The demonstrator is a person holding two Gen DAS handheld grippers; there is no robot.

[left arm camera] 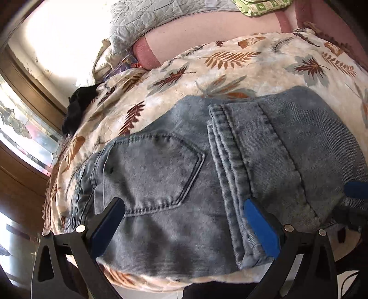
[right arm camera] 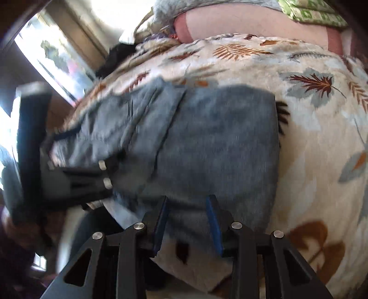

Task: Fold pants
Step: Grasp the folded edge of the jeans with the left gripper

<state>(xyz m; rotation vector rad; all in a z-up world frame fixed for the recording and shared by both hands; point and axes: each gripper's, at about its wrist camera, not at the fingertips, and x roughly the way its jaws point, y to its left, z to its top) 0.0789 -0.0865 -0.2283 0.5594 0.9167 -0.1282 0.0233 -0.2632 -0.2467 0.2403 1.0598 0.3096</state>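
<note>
Light blue jeans [left arm camera: 184, 161] lie folded on a leaf-print blanket [left arm camera: 230, 69], back pocket up, with the leg hems stacked across the middle. My left gripper [left arm camera: 184, 204] hangs wide open over the near part of the jeans, one finger on each side of the pocket and hems. In the right wrist view the jeans [right arm camera: 207, 138] are blurred. My right gripper [right arm camera: 187, 202] stands partly open over their near edge; denim shows in the gap, and I see no cloth pinched. The left gripper [right arm camera: 69, 179] shows at the jeans' left end, the right gripper [left arm camera: 356, 191] at their right edge.
A grey quilted pillow [left arm camera: 142, 20] and a green patterned bundle [left arm camera: 260, 7] lie at the bed's far side on a pink sheet [left arm camera: 207, 39]. A black garment [left arm camera: 78, 108] sits at the left bed edge. A bright window and wooden frame [left arm camera: 27, 76] are at left.
</note>
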